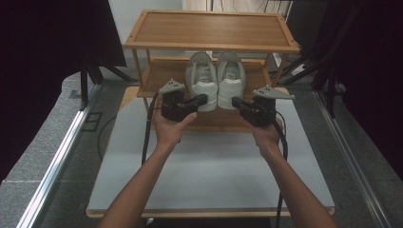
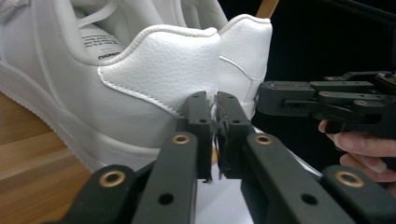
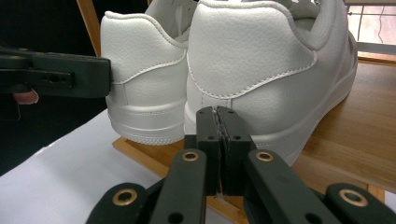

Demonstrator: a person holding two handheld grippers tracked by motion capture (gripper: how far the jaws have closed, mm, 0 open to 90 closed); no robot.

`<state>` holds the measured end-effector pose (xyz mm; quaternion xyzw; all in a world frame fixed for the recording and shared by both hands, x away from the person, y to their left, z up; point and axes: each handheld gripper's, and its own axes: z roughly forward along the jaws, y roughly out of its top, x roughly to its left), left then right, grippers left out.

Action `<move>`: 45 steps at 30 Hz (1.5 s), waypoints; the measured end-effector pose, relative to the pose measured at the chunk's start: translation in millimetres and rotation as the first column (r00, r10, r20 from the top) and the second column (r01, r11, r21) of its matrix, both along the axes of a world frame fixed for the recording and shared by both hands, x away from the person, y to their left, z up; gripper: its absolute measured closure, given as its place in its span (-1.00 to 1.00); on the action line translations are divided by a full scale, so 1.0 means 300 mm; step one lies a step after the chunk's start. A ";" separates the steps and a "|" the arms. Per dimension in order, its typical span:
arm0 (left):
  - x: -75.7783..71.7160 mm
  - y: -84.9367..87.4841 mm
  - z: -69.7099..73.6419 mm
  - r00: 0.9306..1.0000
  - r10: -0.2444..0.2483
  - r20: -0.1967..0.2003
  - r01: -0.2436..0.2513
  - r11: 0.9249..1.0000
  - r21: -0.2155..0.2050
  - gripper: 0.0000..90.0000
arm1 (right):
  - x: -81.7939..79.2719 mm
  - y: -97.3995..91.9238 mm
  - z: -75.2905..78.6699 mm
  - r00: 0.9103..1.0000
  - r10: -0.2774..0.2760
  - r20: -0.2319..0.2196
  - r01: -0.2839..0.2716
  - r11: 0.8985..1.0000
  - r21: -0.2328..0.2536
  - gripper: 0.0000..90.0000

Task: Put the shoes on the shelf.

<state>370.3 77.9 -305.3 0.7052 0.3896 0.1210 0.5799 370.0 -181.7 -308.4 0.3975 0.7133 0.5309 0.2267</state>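
Two white sneakers stand side by side, heels toward me, on the lower shelf [image 1: 164,76] of a wooden rack. My left gripper [image 1: 203,99] is shut with nothing in it, its tips right at the heel of the left sneaker [image 1: 203,78]. My right gripper [image 1: 235,101] is also shut and holds nothing, its tips at the heel of the right sneaker [image 1: 231,76]. In the left gripper view my closed left gripper [image 2: 212,100] sits against the left sneaker's heel [image 2: 149,74]. In the right gripper view my right gripper [image 3: 217,114] sits against the right sneaker's heel [image 3: 252,56]. Actual contact is unclear.
The rack's top shelf [image 1: 211,28] overhangs the sneakers. The rack stands at the far end of a white table [image 1: 209,171]. Dark curtains and stand legs flank the rack. Each gripper shows in the other's view, the right gripper [image 2: 299,100] and the left gripper [image 3: 60,74].
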 end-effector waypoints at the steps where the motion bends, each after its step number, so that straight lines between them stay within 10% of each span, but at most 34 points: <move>1: -0.003 -0.001 0.000 1.000 -0.005 0.002 0.005 1.000 0.000 0.79 | -0.001 -0.004 -0.001 1.000 0.001 0.003 -0.001 1.000 0.009 0.91; 10: -0.079 0.033 -0.017 1.000 0.005 0.019 -0.004 0.999 -0.050 0.34 | -0.054 -0.037 -0.013 0.999 0.013 0.031 -0.015 0.998 0.065 0.73; 22: -0.240 0.138 -0.138 1.000 0.019 -0.008 -0.020 0.989 -0.149 0.22 | -0.180 -0.118 -0.114 0.998 0.020 0.056 -0.027 0.992 0.123 0.54; 38: -0.351 0.221 -0.356 0.995 0.029 -0.095 -0.044 0.987 -0.158 0.19 | -0.328 -0.223 -0.321 0.999 0.018 0.032 -0.024 0.974 0.224 0.46; 45: -0.362 0.249 -0.373 0.994 0.047 -0.097 -0.060 0.989 -0.137 0.16 | -0.335 -0.247 -0.376 1.000 -0.002 -0.006 0.003 0.980 0.198 0.42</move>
